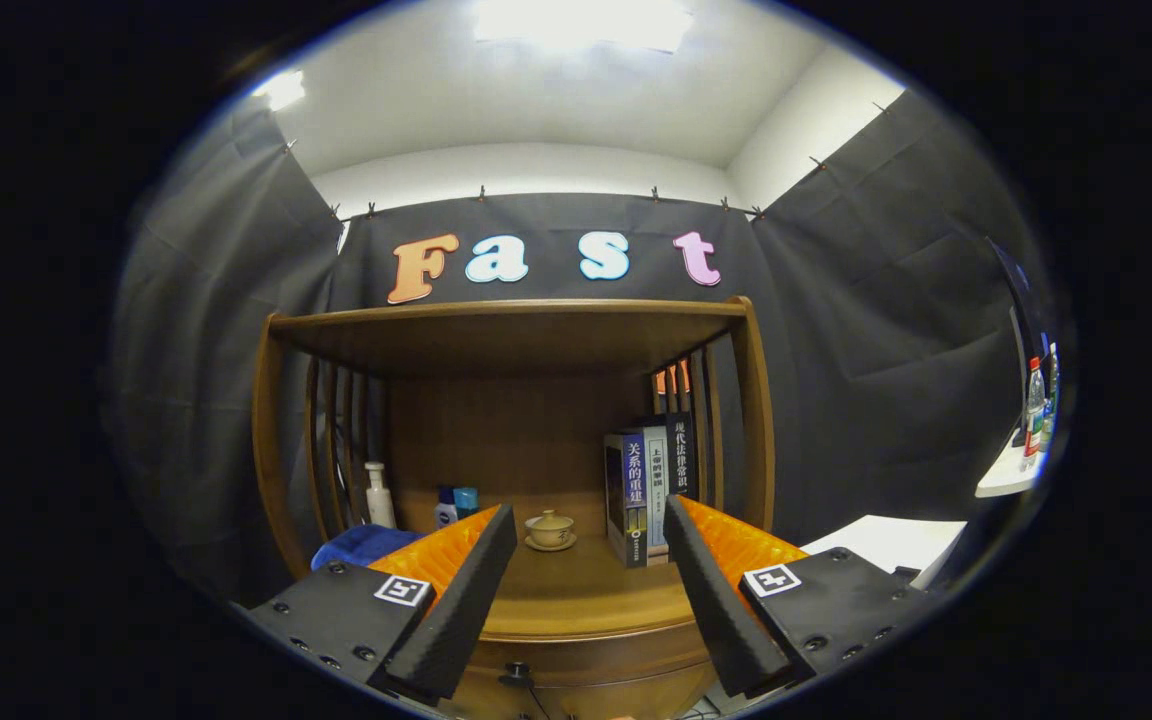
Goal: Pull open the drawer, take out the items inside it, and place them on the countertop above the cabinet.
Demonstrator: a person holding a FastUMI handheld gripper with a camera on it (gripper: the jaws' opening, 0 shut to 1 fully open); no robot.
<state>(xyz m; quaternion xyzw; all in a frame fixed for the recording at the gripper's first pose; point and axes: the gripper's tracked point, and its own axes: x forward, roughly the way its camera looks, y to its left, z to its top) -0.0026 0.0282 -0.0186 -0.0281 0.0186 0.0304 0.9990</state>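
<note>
Towel: a blue cloth is seen lying on the bench at the far left, partly hidden behind the left finger of the tongs.
Bottle: a white pump bottle is stood upright at the back left, just beside the side slats of the cabinet.
Small containers: two small blue-capped items are placed against the back panel, right of the bottle.
Tongs: held released, the two fingers spread wide apart with nothing gripped between them.
Bench: the wooden top of the cabinet is seen between and beyond the fingers.
Cup: a pale lidded cup is set on a saucer near the middle of the bench, beyond the fingers.
Drawer: its front is seen below the bench edge, shut, low between the fingers.
Knob: a dark knob is fixed on the drawer front, near the left finger.
Books: several are stood upright at the right, just behind the right finger.
Shelf: a wooden board is carried above the bench on the side posts.
</note>
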